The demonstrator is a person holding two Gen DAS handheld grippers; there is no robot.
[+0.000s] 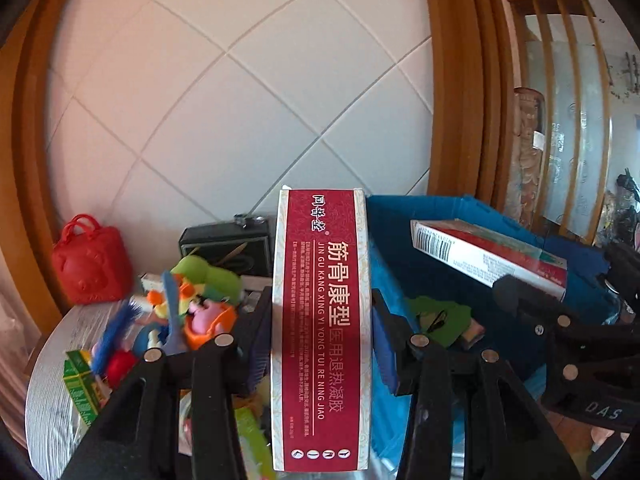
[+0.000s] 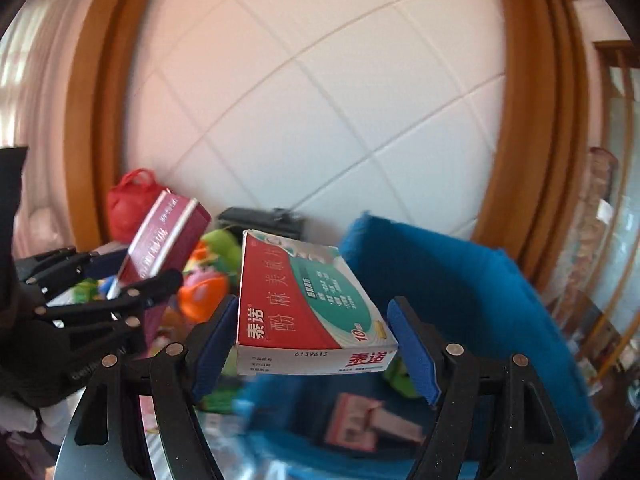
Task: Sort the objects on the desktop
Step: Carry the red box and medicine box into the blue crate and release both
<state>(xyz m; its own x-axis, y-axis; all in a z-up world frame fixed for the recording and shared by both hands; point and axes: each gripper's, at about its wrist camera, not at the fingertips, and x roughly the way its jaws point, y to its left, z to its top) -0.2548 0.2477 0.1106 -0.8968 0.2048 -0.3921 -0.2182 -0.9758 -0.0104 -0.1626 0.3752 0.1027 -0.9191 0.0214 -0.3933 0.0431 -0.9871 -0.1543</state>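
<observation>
Left gripper: your left gripper (image 1: 322,320) is clenched on the crimson carton (image 1: 320,332), both blue pads pressed flat against its long white sides.
Crimson carton: a tall narrow box, red face with white and gold Chinese lettering; it stands lengthwise along the fingers, clear of the table. In the right wrist view the same carton (image 2: 160,248) shows tilted, carried by the left gripper (image 2: 132,288) at the left of the picture.
Right gripper: your right gripper (image 2: 312,336) grasps the red and green medicine box (image 2: 308,308) across its width, pads against the two short edges (the jaws stand wide because the box is wide).
Red and green medicine box: held flat, printed face up, white end panel with a printed number towards the camera, above the blue bin (image 2: 460,280). From the left wrist it appears as a box with a barcode end (image 1: 488,256), above the bin (image 1: 440,216).
Blue bin: right of the table; a green soft item (image 1: 440,316) and a pink pack (image 2: 360,420) lie inside (the latter is blurred).
Table: the grey striped cloth (image 1: 52,380) carries a heap of bright toys (image 1: 192,304), a green box (image 1: 82,388), a red toy handbag (image 1: 90,264) and a black box (image 1: 228,244) by the tiled wall (image 1: 240,80).
</observation>
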